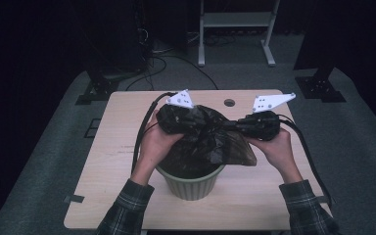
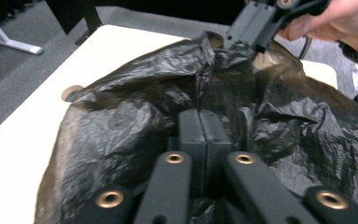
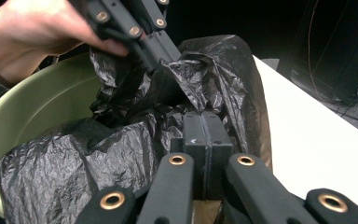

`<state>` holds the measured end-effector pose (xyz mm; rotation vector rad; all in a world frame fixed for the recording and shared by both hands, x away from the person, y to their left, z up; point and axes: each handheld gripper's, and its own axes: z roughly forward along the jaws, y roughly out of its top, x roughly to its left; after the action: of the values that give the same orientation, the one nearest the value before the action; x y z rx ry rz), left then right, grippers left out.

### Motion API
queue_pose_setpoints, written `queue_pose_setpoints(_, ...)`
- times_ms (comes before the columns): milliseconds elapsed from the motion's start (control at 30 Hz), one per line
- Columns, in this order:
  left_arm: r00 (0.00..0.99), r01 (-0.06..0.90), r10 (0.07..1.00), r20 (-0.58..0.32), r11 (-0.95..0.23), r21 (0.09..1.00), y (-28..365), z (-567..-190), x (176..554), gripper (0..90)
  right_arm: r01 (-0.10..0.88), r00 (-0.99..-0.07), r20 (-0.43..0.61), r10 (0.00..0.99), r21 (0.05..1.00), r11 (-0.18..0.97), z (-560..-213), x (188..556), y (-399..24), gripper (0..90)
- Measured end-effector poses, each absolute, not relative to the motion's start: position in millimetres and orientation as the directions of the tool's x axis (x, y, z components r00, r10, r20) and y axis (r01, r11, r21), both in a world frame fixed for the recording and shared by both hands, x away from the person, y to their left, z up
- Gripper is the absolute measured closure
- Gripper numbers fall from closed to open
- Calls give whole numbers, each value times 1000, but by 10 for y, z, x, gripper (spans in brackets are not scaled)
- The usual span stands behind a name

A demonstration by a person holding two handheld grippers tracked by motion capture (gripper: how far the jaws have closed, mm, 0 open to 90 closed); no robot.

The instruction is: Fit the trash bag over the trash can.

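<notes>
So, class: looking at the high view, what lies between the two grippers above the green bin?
Crumpled black bag stretches from the left gripper to the right gripper over the green bin, seen in the high view.

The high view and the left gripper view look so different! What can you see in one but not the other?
High view alone: the green bin under the black bag, both plaid sleeves, and the left tool.

Left gripper view alone: close up, the left tool has its jaws pressed together, pinching the bag's plastic.

Both: the bag, the wooden table, its round hole, and the right tool gripping the bag's other side.
</notes>
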<state>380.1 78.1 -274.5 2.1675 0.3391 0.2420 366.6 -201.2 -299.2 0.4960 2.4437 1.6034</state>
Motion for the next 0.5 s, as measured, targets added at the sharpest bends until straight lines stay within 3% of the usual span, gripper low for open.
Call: queue_pose_setpoints(500,887,251,461,-22,-441,862,1524,-2624,3841,900,176,-954,64,293,911,374,-3025,3456,-2239,898)
